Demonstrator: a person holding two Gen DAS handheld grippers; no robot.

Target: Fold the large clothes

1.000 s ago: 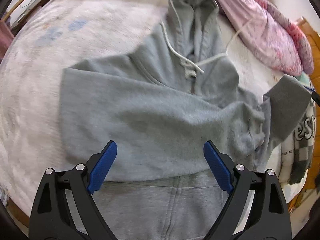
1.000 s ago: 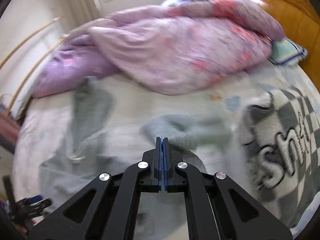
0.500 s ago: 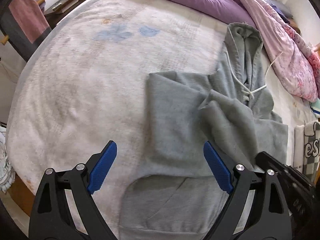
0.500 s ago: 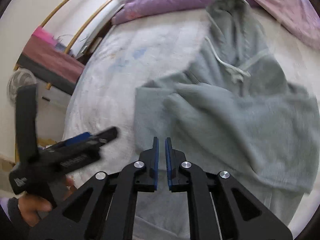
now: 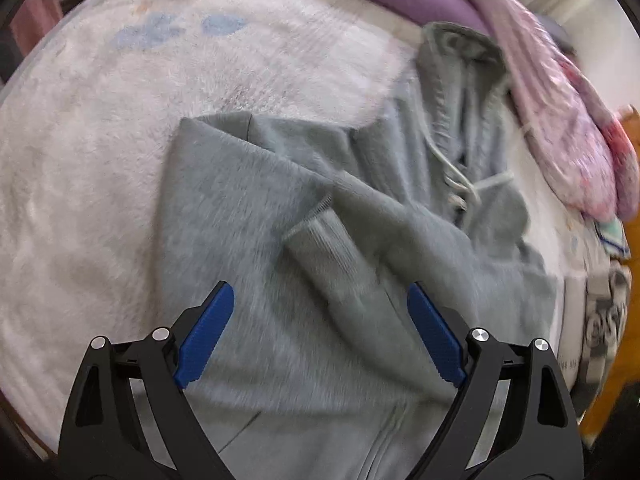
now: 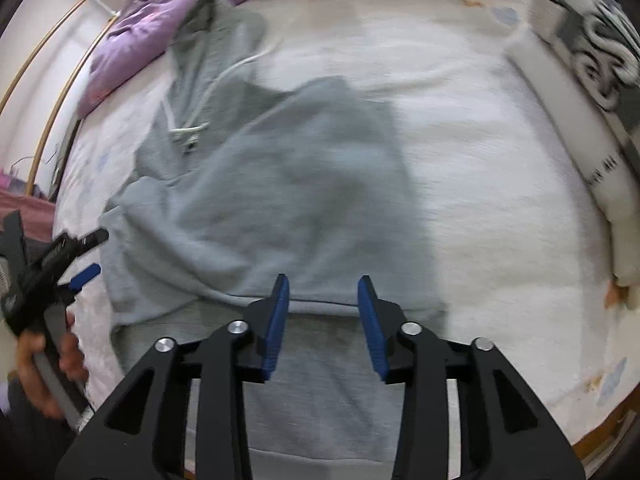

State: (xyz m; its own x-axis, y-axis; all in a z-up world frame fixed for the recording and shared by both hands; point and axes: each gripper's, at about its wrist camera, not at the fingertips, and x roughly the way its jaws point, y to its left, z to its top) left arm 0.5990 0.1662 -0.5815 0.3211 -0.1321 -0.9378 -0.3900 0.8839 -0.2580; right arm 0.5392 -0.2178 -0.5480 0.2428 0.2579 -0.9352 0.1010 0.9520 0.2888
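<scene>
A grey zip hoodie (image 5: 280, 216) lies on the white bed, hood toward the purple quilt, both sleeves folded across its chest; a ribbed cuff (image 5: 316, 232) lies on top. It also shows in the right wrist view (image 6: 280, 200). My left gripper (image 5: 320, 336) is open and empty, just above the folded sleeves. My right gripper (image 6: 322, 320) is open and empty over the hoodie's lower body near the sleeve edge. The left gripper also shows in the right wrist view (image 6: 76, 260), held at the hoodie's left side.
A purple and pink quilt (image 5: 540, 80) is heaped along the far side of the bed (image 5: 100, 160). A folded black-and-white checked garment (image 6: 580, 80) lies to the right of the hoodie. A wooden bed frame (image 5: 628, 240) borders the right edge.
The right gripper laid the second sleeve across the chest, opened and let it go, then drew back toward the hem. The left gripper stayed open and shifted closer over the sleeves.
</scene>
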